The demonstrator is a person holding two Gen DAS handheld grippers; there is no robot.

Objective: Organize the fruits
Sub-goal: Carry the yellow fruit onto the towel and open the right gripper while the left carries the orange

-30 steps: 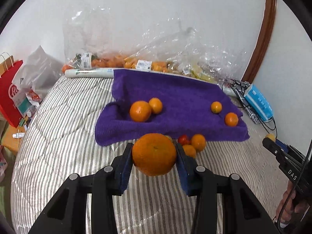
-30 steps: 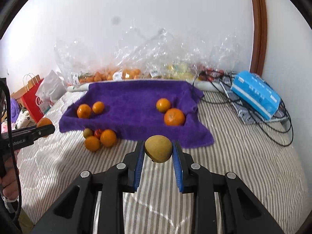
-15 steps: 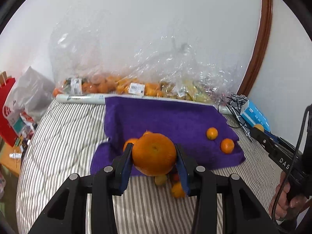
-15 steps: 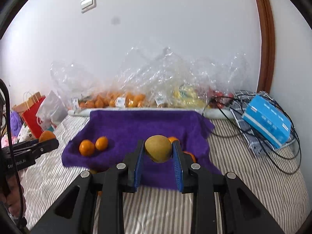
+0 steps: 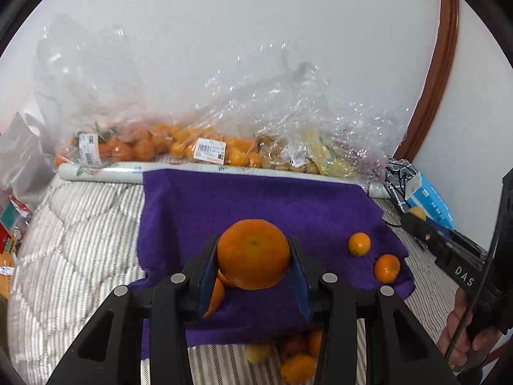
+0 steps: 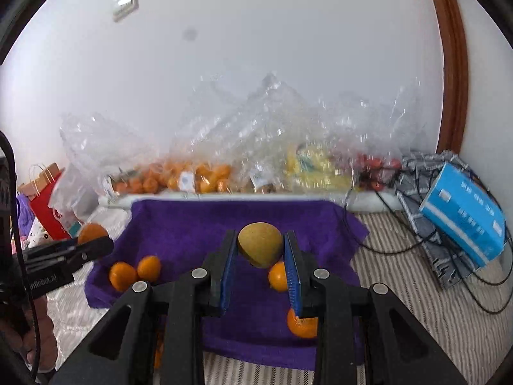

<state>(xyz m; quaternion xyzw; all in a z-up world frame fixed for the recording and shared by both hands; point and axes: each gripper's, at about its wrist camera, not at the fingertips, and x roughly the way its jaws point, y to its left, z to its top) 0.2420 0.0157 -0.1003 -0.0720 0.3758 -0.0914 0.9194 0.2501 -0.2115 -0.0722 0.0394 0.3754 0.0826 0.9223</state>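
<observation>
Big orange (image 5: 253,253) pinched tight in the left gripper (image 5: 253,276), up in the air over the near part of the purple towel (image 5: 256,205). Yellow-brown fruit (image 6: 260,248) pinched in the right gripper (image 6: 260,272), also up over the towel, near its middle. Two small oranges (image 5: 359,243) sitting on the right side of the towel in the left view, and two more (image 6: 134,272) on the left side in the right view. A few loose fruits (image 5: 298,365) on the striped bed cover (image 5: 89,224), just in front of the towel's near edge. Best to bring each fruit down low before letting go, not drop from high, since round fruit rolls. Good to put like with like: probably the big orange beside the other oranges, the yellow-brown one in a bare spot of its own. Then open the jaws slowly and lift straight up, so nothing gets bumped. Careful with the soft folds near the towel's edge, where a fruit could roll off.
</observation>
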